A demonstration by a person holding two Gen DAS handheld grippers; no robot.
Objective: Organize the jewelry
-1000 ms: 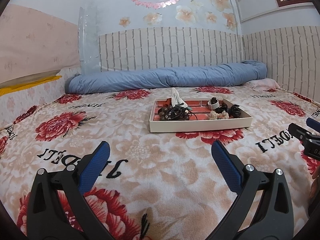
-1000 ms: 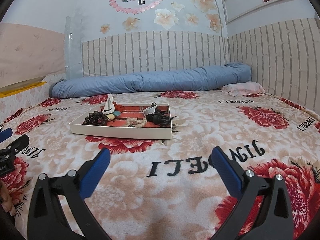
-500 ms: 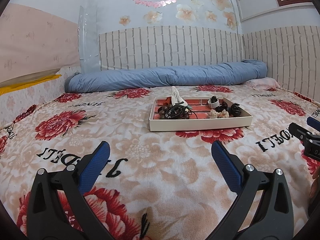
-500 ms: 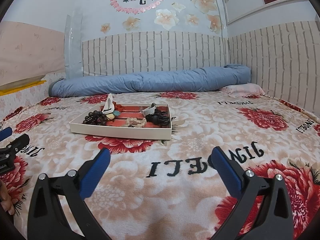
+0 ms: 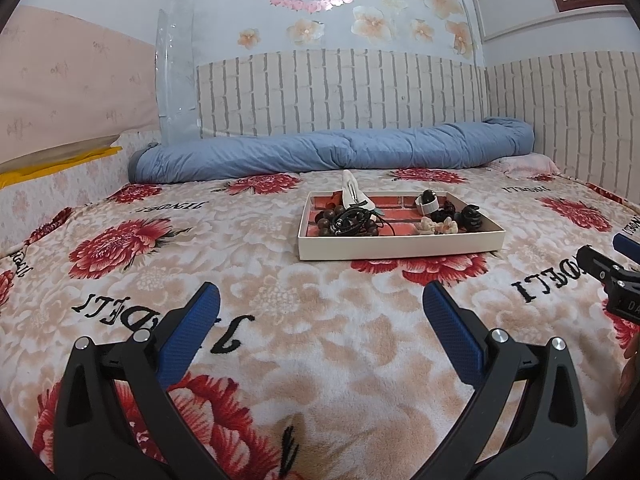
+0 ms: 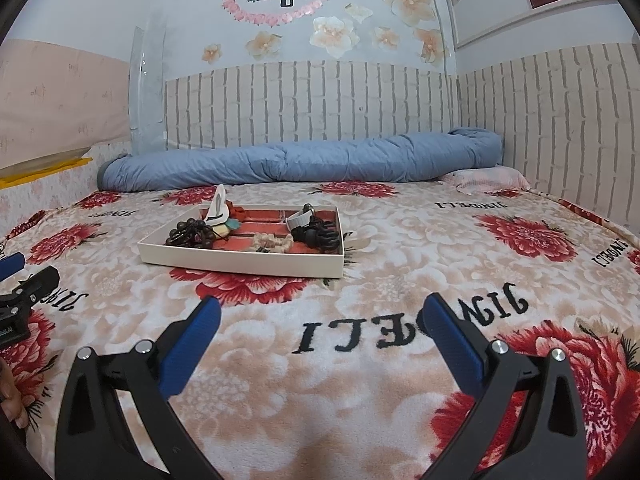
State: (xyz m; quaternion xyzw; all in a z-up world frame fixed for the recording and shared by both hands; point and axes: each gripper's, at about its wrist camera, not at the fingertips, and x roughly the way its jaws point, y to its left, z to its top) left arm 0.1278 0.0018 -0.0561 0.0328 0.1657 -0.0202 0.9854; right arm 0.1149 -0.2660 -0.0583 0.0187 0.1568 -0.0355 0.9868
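Observation:
A shallow cream tray (image 5: 400, 245) (image 6: 240, 261) with a red brick-pattern floor lies on the flowered bed blanket. In it are dark wooden beads (image 5: 347, 225) (image 6: 191, 231), a white hair clip (image 5: 351, 192) (image 6: 218, 207), black claw clips (image 5: 469, 216) (image 6: 318, 234), a pale beaded piece (image 5: 436, 225) (image 6: 272, 242) and a white band (image 5: 425, 204) (image 6: 298, 221). My left gripper (image 5: 320, 300) hovers open over the blanket, well short of the tray. My right gripper (image 6: 320, 308) is open too, near the tray's front right corner. Both hold nothing.
A rolled blue quilt (image 5: 332, 156) (image 6: 300, 164) lies along the brick-pattern wall behind the tray. A pink pillow (image 6: 486, 180) sits at the far right. Each gripper shows at the other view's edge (image 5: 608, 276) (image 6: 24, 292). A hand (image 6: 10, 400) grips low left.
Both views have tilted or sunk slightly, so the tray sits a little higher in frame. The grippers stay open and the tray's contents have not moved.

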